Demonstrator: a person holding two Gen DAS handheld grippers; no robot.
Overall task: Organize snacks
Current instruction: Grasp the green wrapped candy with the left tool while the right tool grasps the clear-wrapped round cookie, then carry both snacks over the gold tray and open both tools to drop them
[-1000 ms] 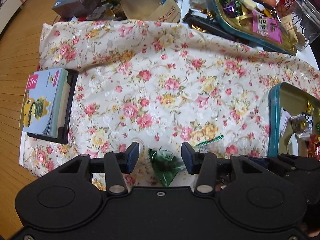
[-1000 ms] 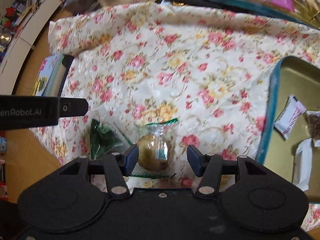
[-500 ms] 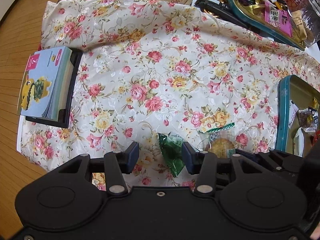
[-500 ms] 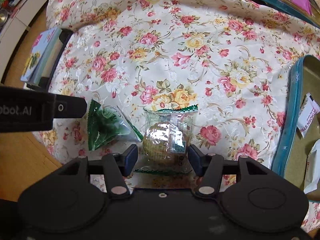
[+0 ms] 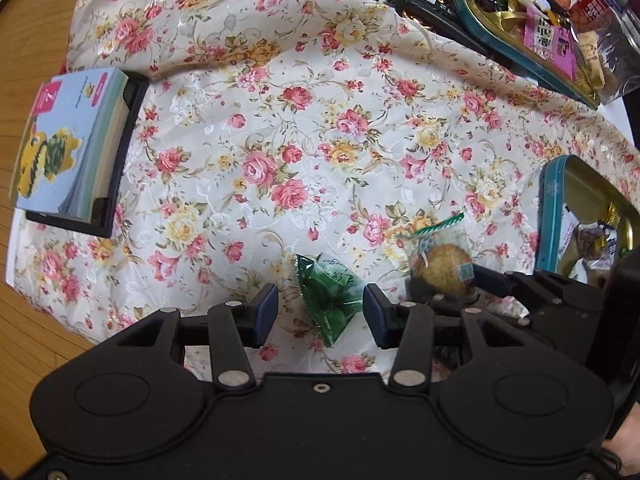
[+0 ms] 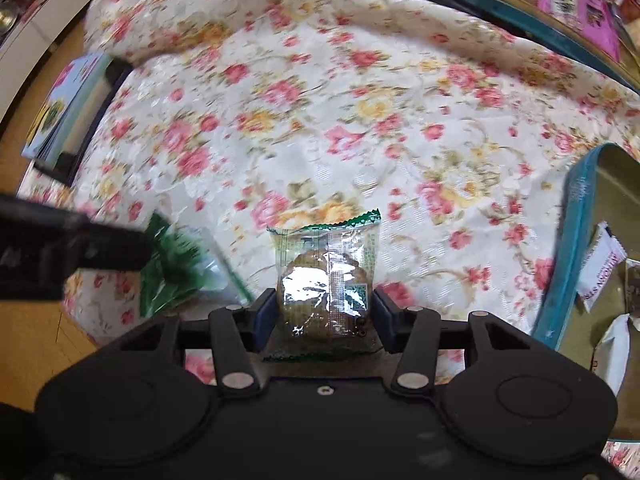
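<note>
— Where do your grippers stand?

— Your right gripper (image 6: 325, 316) is clamped on the clear-wrapped round cookie (image 6: 326, 296), low in the middle of the right wrist frame; both pads press the packet's sides. Your left gripper (image 5: 321, 314) is spread wide, pads apart on either side of the green triangular candy packet (image 5: 330, 296), not touching it.

— And the rest of the snacks?

— The green packet lies on the floral tablecloth (image 5: 304, 128), just left of the cookie. At the right edge of the left wrist frame sits your teal-rimmed tin (image 5: 546, 216) with wrapped snacks inside. A second teal tray (image 5: 520, 52) full of sweets fills the upper right. At the left edge, a stack of booklets (image 5: 64, 148) rests in a black holder.
</note>
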